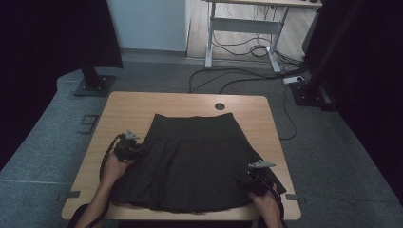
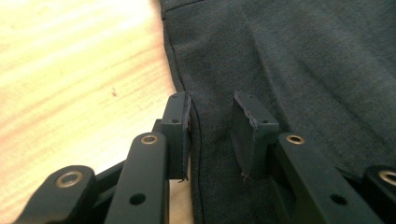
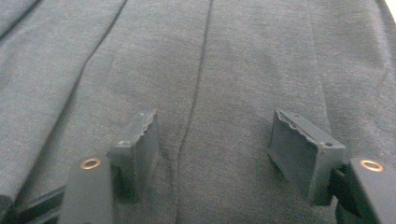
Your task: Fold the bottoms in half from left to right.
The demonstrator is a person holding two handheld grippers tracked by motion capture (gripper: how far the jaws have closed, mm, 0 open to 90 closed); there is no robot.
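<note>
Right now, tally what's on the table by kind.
Dark pleated skirt: 1
Handheld grippers: 2, the left gripper at the skirt's side edge, the right gripper near its hem corner
Total: 3

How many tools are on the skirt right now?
2. The left tool sits at the skirt's left side seam; the right tool is at its right edge, near the hem.

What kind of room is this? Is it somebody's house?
Probably not a house; it looks like a lab or office workroom. A light wooden table stands on grey carpet, a white-legged desk stands behind it with loose black cables on the floor, and dark stands flank the table.
</note>
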